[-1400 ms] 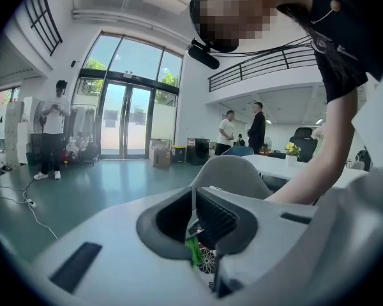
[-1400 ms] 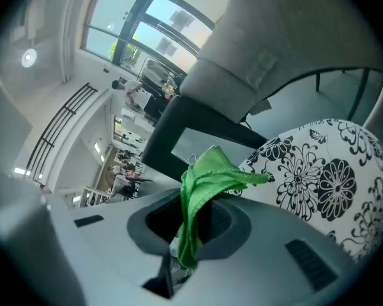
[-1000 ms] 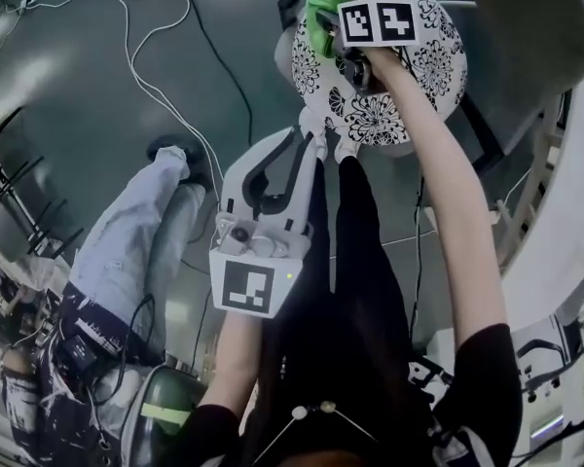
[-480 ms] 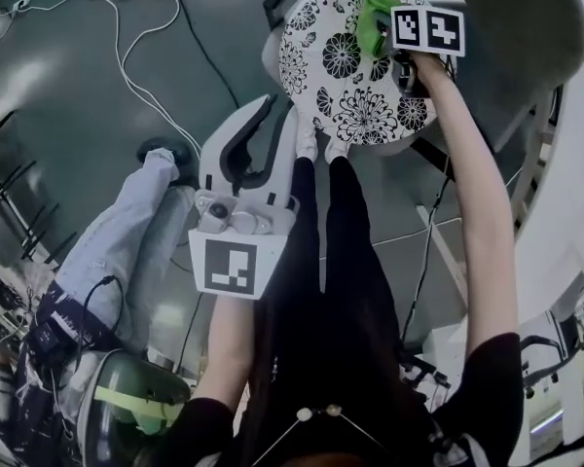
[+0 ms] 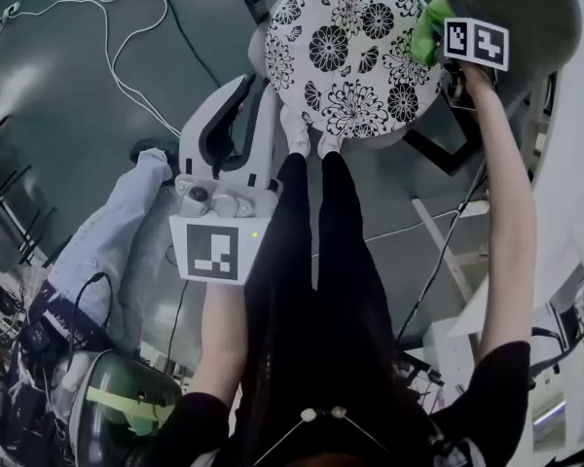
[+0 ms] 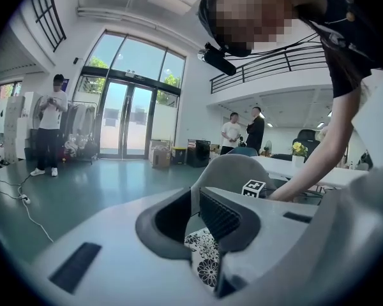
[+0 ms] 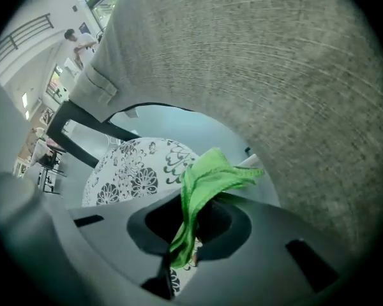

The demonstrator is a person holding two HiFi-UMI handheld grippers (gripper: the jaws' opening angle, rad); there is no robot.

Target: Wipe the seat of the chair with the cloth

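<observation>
The right gripper (image 5: 444, 52) was clamped on the green cloth (image 5: 429, 27) at the far right edge of the round flowered seat (image 5: 350, 52). It sat just where the seat met the grey backrest (image 5: 530, 17). In the right gripper view the cloth (image 7: 207, 180) ran through the closed jaws of the gripper (image 7: 193, 225). A bunched end stuck out past them and a strip hung down between them. The backrest (image 7: 274, 75) curved close overhead, leaving little room on that side. The seat (image 7: 134, 171) spread open to the left.

The left gripper (image 5: 245, 115) was held off the near left edge of the seat, over the floor and apart from it. Its own view showed the gripper (image 6: 195, 218) with only a narrow gap between the jaws and nothing in it. A sliver of the seat (image 6: 201, 260) and the backrest (image 6: 233, 171) showed through the gap.

The person's feet (image 5: 308, 142) stood at the near rim. Left of the chair the floor lay open, with cables (image 5: 127, 61) trailing across it and a seated person (image 5: 117, 232) further off.
</observation>
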